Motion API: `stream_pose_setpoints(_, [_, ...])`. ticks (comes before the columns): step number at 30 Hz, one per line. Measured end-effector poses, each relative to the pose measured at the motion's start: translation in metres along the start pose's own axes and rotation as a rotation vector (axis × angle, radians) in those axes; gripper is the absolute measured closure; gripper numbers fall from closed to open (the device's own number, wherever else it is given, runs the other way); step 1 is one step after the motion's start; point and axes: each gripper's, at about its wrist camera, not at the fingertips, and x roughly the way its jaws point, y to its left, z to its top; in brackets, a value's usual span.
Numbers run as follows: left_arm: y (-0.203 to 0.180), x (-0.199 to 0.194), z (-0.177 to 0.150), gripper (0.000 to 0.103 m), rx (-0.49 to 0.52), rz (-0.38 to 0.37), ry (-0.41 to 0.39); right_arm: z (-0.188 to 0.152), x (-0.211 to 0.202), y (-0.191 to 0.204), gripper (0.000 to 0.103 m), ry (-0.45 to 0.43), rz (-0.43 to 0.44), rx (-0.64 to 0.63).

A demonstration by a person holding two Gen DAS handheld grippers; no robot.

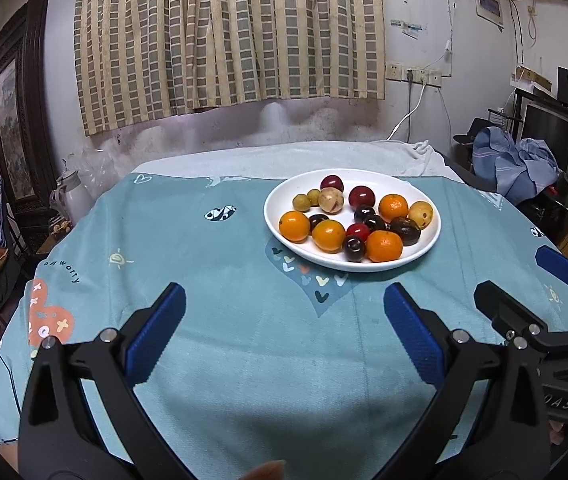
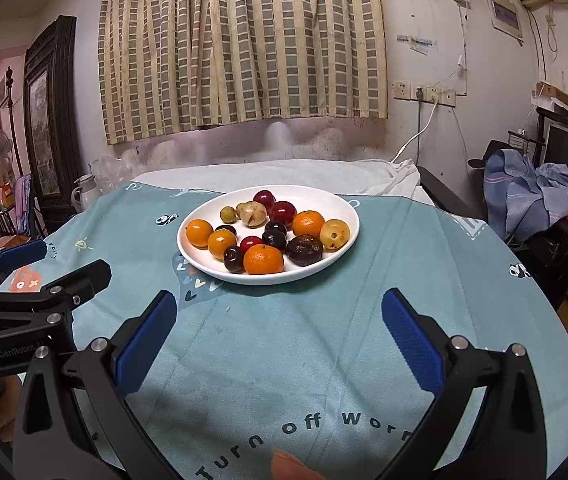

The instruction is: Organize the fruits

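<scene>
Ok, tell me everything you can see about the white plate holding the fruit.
The white plate is round, shallow and glossy, apparently ceramic, sitting flat on the teal printed cloth toward the table's far side. It holds a loose mix of small fruit: orange citrus, dark and red plum-like fruit, and a few yellowish-green ones. Nothing lies beside it on the cloth. Both grippers hang open, short of it and not touching it.

A teal cloth (image 2: 323, 344) covers the table, apparently round, bearing a plate (image 2: 200, 268).

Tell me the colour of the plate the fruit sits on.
The plate is plain white, clearest in the right wrist view.
</scene>
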Motion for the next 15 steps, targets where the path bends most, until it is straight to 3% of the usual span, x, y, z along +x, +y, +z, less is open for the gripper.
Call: stream_pose_setpoints(15, [-0.0008,0.0002,0.0006,0.002,0.0,-0.007,0.008,-0.0023,-0.0002,0.0008,0.001,0.012,0.002,0.006])
